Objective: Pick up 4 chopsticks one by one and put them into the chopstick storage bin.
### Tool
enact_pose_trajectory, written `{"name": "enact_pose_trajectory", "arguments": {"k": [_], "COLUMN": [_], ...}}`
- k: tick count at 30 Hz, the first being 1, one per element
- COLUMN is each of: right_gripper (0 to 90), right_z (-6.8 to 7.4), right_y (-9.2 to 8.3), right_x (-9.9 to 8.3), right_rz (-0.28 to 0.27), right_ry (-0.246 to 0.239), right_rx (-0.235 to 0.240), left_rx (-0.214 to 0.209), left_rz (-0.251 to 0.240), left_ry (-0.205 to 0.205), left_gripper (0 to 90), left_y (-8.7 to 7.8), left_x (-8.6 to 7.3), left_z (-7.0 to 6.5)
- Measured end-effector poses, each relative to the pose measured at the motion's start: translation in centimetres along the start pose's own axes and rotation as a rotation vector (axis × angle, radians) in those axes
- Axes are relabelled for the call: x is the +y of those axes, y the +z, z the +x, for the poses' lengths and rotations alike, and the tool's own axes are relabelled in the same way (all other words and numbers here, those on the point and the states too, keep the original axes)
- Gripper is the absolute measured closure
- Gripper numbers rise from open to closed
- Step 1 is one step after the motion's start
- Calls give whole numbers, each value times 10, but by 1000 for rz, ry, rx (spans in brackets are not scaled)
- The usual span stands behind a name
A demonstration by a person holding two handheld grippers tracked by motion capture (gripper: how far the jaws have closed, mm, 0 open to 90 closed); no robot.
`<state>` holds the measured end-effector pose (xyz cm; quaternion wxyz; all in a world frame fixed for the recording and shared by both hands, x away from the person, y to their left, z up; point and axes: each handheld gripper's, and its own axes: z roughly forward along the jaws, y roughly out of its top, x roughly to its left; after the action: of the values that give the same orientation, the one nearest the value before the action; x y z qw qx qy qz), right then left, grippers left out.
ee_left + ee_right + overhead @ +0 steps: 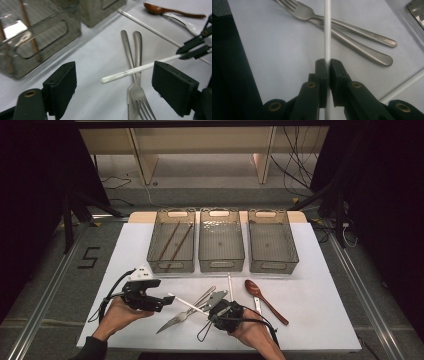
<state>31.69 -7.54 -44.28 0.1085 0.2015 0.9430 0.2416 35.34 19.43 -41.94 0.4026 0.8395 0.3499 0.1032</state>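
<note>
White slender plastic chopstick (140, 68) hung above the white table (320, 320), slanting from 10 to 4 o'clock over the steel fork (140, 97) and knife (127, 50). At its left, the left gripper (165, 301) stood with jaws wide apart around the free tip, not touching it. The right gripper (328, 67) was clamped tight on the chopstick's other end.

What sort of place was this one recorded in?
Probably a lab or data-collection workspace, not a kitchen: a white board laid as a work surface, loose cables on the floor behind, a taped floor number, and three identical sorting bins.
</note>
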Motion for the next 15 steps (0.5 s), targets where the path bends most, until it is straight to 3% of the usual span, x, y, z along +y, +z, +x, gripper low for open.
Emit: {"name": "enact_pose_trajectory", "arguments": {"k": [6, 15], "right_gripper": [857, 857], "right_z": [0, -1], "right_y": [-5, -6], "right_x": [-3, -5], "right_rz": [11, 30], "right_ry": [-27, -61], "right_rx": [8, 34], "left_rx": [-32, -77], "left_rz": [76, 189], "left_ry": [93, 202], "left_gripper": [207, 242], "left_y": [6, 19], "left_x": [7, 11], "left_z": [-12, -26]}}
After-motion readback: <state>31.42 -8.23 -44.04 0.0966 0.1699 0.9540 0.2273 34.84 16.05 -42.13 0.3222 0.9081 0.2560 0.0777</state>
